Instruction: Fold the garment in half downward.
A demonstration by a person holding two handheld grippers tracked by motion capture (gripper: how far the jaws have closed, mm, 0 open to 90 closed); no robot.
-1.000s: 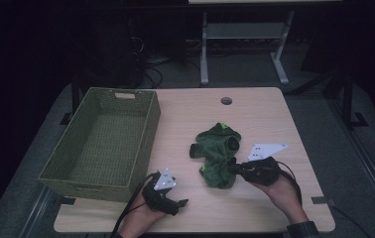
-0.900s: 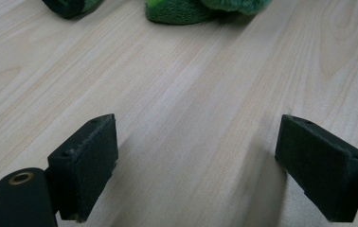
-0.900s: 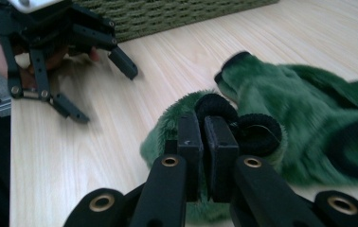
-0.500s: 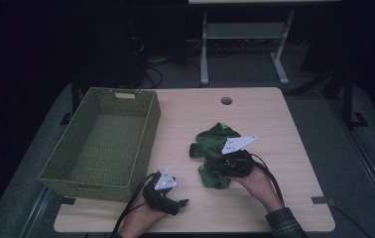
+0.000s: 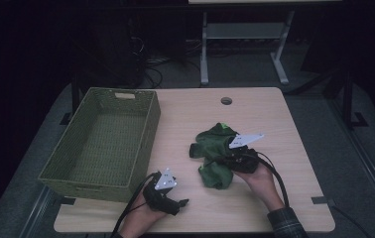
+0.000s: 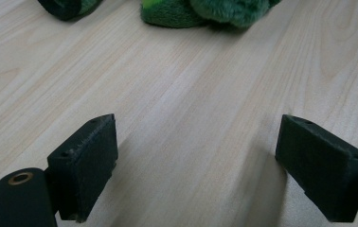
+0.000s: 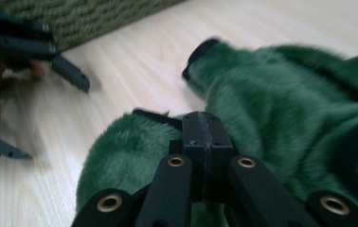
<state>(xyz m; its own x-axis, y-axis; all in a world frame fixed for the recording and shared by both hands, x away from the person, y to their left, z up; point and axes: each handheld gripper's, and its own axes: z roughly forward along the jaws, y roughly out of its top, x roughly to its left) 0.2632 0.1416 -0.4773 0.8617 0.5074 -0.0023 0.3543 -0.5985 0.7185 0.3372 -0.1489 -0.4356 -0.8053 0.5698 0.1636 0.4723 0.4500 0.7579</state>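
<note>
Green plush toy, one, lies on table; right claw clenched, apparently pinching its fabric. Left claw released. One wicker basket.

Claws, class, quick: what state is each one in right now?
Left claw: open, holding nothing, over bare table.
Right claw: shut; a grip on the green plush toy cannot be told.

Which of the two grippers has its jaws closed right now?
The right gripper: its jaws are pressed together over the green plush toy. The left gripper stands wide open above bare table.
</note>
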